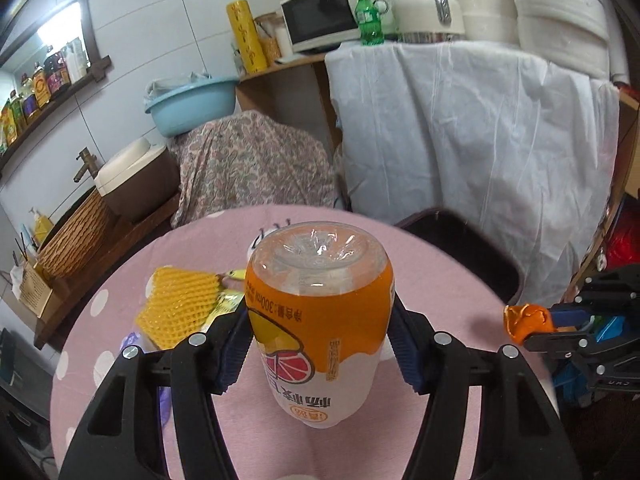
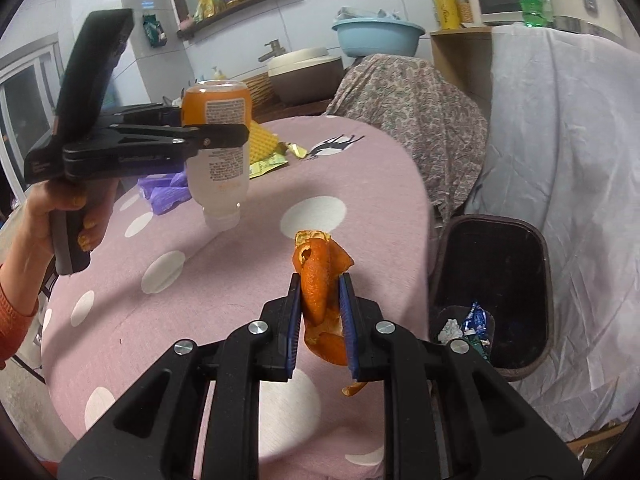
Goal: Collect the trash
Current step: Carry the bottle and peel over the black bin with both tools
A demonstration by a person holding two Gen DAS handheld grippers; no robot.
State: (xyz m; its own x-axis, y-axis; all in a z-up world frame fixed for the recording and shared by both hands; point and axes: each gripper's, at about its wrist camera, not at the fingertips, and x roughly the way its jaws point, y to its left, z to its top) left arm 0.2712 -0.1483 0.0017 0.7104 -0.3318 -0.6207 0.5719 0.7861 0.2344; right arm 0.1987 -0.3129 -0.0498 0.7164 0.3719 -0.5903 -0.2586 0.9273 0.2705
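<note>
On the left, a juice bottle (image 2: pixel 217 132) is clamped upside down in the left gripper (image 2: pixel 208 136), lifted above the pink dotted tablecloth (image 2: pixel 200 280). Behind it, a yellow foam net (image 2: pixel 262 142) and purple wrapper (image 2: pixel 164 194) are left lying. An orange peel (image 2: pixel 320 300) is pinched by the right gripper (image 2: pixel 320 320). At the right, a dark trash bin (image 2: pixel 492 296) is placed beside the table, with wrappers (image 2: pixel 472 326) inside.

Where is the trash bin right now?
In the right wrist view the trash bin stands on the floor at the right, beside the pink table's edge and against the white sheet, with some wrappers inside.
</note>
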